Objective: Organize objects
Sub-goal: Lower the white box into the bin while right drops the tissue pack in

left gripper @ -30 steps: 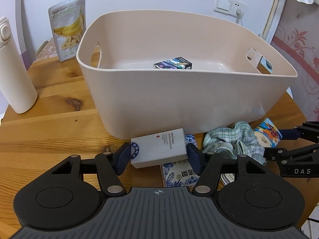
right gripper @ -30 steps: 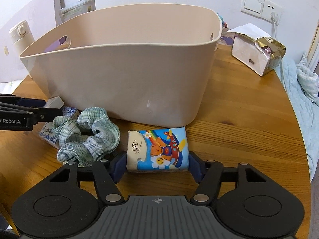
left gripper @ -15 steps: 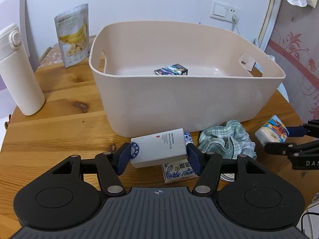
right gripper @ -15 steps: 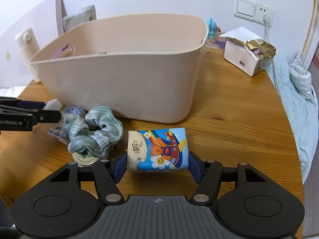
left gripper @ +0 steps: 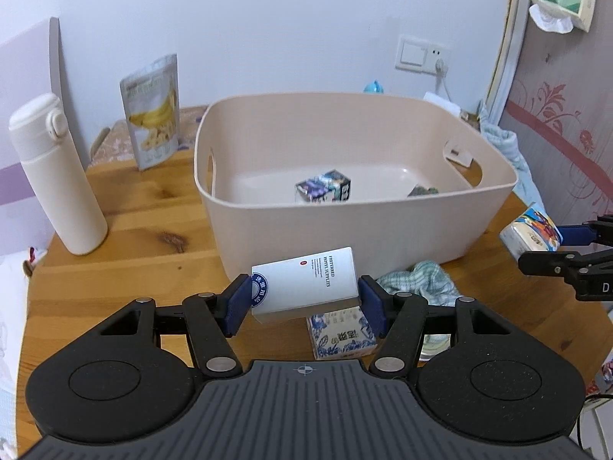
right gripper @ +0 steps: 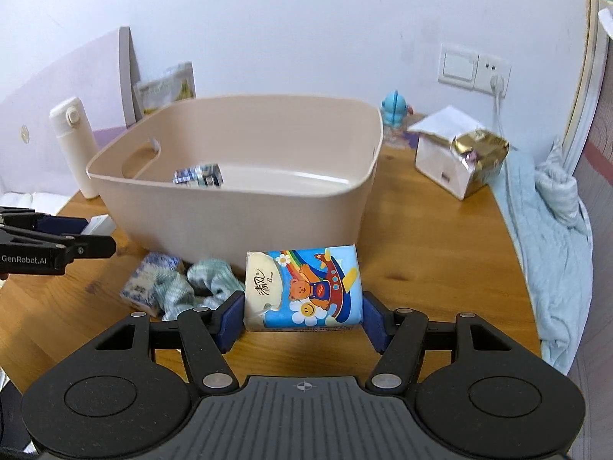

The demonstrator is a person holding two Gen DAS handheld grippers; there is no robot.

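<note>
My left gripper (left gripper: 304, 299) is shut on a white box with printed text (left gripper: 306, 283), held above the table in front of the beige tub (left gripper: 383, 226). My right gripper (right gripper: 302, 320) is shut on a colourful tissue pack with a bear and rainbow (right gripper: 304, 287), also lifted near the tub's front wall (right gripper: 245, 222). Inside the tub lie a small dark printed box (left gripper: 323, 187) and a small greenish item (left gripper: 422, 191). On the table below stay a blue-and-white patterned pack (left gripper: 339, 333) and a green checked cloth (left gripper: 417, 281). The tissue pack (left gripper: 530, 232) shows at the left wrist view's right edge.
A white flask (left gripper: 57, 176) and a banana snack bag (left gripper: 151, 120) stand left of the tub. At the right are a white and gold box (right gripper: 459, 159), a blue toy (right gripper: 394, 109) and a light blue cloth (right gripper: 551, 237) over the round wooden table's edge (right gripper: 509, 237).
Both grippers have risen and drawn back with their loads, so the tub looks lower and smaller and its inside shows. The cloth and patterned pack stay on the table.
</note>
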